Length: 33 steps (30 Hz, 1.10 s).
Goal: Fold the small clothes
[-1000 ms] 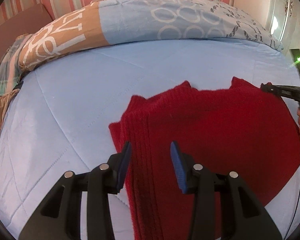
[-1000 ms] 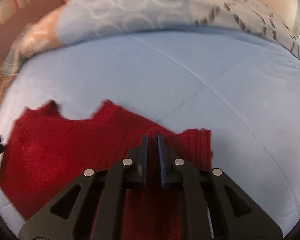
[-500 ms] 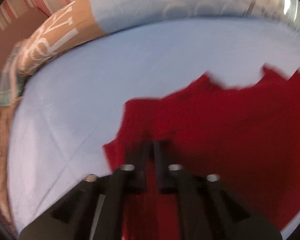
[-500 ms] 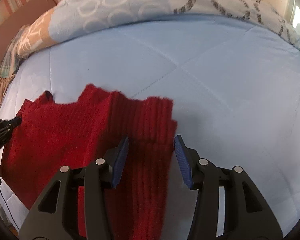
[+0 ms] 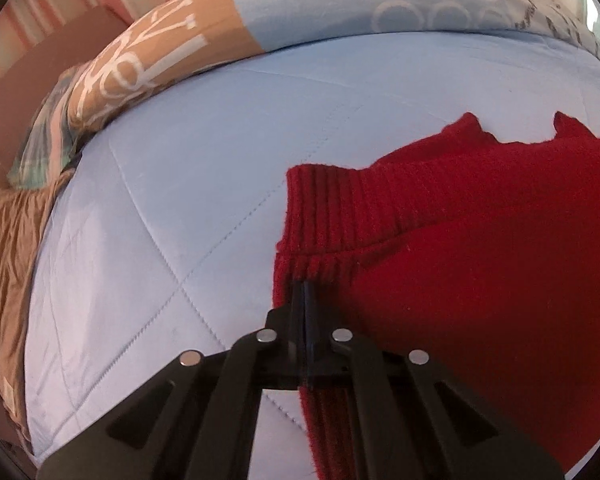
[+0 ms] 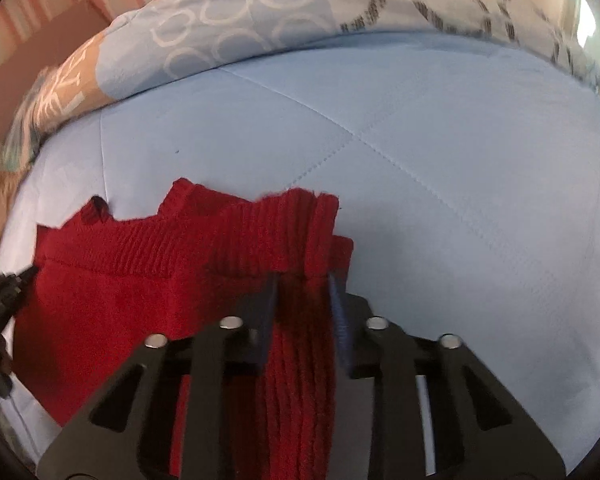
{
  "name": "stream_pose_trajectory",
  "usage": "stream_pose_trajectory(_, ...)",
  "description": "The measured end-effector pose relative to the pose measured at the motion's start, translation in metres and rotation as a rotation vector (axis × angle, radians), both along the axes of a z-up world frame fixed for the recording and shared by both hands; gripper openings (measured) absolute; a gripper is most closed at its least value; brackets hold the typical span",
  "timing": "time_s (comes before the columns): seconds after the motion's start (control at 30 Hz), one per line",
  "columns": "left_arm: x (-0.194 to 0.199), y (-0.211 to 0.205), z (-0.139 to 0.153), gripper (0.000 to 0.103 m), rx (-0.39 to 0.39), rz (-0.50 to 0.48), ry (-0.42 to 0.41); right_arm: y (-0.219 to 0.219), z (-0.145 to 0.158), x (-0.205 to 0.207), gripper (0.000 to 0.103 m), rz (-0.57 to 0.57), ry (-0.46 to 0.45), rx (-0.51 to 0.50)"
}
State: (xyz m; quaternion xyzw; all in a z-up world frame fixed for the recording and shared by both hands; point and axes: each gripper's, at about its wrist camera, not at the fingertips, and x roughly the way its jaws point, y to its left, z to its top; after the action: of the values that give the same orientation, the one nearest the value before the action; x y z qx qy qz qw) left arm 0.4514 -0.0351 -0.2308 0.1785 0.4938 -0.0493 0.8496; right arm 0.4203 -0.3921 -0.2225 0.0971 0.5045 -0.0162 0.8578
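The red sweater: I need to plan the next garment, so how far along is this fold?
Early. Done: the red sweater lies spread on the blue quilt, its ribbed band turned up. In hand: the left gripper is shut on the ribbed edge at one corner; the right gripper is closing with the ribbed band between its fingers. Left: the fold itself; most of the sweater lies flat and unfolded.
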Motion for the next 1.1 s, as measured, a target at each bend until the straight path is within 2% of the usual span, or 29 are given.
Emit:
stream_pose_trajectory(0.07,0.002,-0.001,-0.004,0.001,0.015,-0.01,-0.002,-0.002,-0.004,-0.001,0.021,-0.016,0.002,-0.04)
stream_pose_trajectory(0.17,0.004,-0.005,-0.008,0.001,0.042,-0.029,-0.012,-0.014,-0.018,-0.001,0.021,-0.061,0.015,0.005)
stream_pose_trajectory(0.27,0.006,-0.004,-0.008,0.001,0.025,-0.023,0.0,-0.018,-0.022,-0.002,0.023,-0.085,0.024,0.046)
stream_pose_trajectory(0.33,0.004,-0.002,0.001,0.002,-0.012,-0.025,0.002,-0.017,-0.012,-0.007,0.032,-0.064,-0.004,0.089)
stream_pose_trajectory(0.37,0.0,-0.001,0.009,0.002,-0.034,-0.032,-0.005,-0.015,0.001,-0.015,0.044,-0.045,-0.053,0.13)
stream_pose_trajectory(0.43,-0.011,0.001,0.029,0.003,-0.078,-0.036,-0.032,-0.008,0.025,-0.037,0.055,-0.014,-0.144,0.153)
stream_pose_trajectory(0.53,-0.041,-0.004,0.055,0.004,-0.172,-0.049,-0.051,0.027,0.047,-0.071,0.065,0.045,-0.212,0.064)
stream_pose_trajectory(0.6,-0.062,-0.016,0.062,0.014,-0.195,-0.052,-0.06,0.068,0.049,-0.093,0.068,0.093,-0.221,-0.033)
stream_pose_trajectory(0.63,-0.074,-0.024,0.062,0.026,-0.192,-0.045,-0.071,0.086,0.044,-0.102,0.069,0.113,-0.216,-0.073)
stream_pose_trajectory(0.67,-0.086,-0.034,0.058,0.034,-0.188,-0.039,-0.079,0.11,0.035,-0.11,0.069,0.142,-0.203,-0.118)
stream_pose_trajectory(0.73,-0.098,-0.047,0.045,0.035,-0.172,-0.045,-0.061,0.149,0.013,-0.118,0.069,0.227,-0.168,-0.162)
stream_pose_trajectory(0.77,-0.103,-0.053,0.03,0.035,-0.158,-0.039,-0.026,0.158,0.004,-0.12,0.068,0.266,-0.156,-0.178)
stream_pose_trajectory(0.83,-0.106,-0.052,0.015,0.035,-0.147,-0.025,-0.013,0.169,-0.011,-0.123,0.068,0.308,-0.135,-0.199)
stream_pose_trajectory(0.87,-0.107,-0.048,0.007,0.035,-0.138,-0.027,-0.009,0.171,-0.021,-0.122,0.068,0.342,-0.107,-0.204)
stream_pose_trajectory(0.93,-0.108,-0.041,0.006,0.035,-0.149,-0.045,-0.017,0.161,-0.029,-0.119,0.067,0.34,-0.088,-0.193)
stream_pose_trajectory(1.0,-0.108,-0.034,0.007,0.034,-0.143,-0.058,-0.021,0.136,-0.025,-0.119,0.067,0.285,-0.091,-0.192)
stream_pose_trajectory(1.07,-0.107,-0.025,0.008,0.025,-0.15,-0.065,-0.018,0.107,-0.021,-0.123,0.065,0.213,-0.083,-0.167)
stream_pose_trajectory(1.1,-0.108,-0.021,0.008,0.025,-0.154,-0.068,-0.014,0.092,-0.021,-0.126,0.065,0.175,-0.074,-0.142)
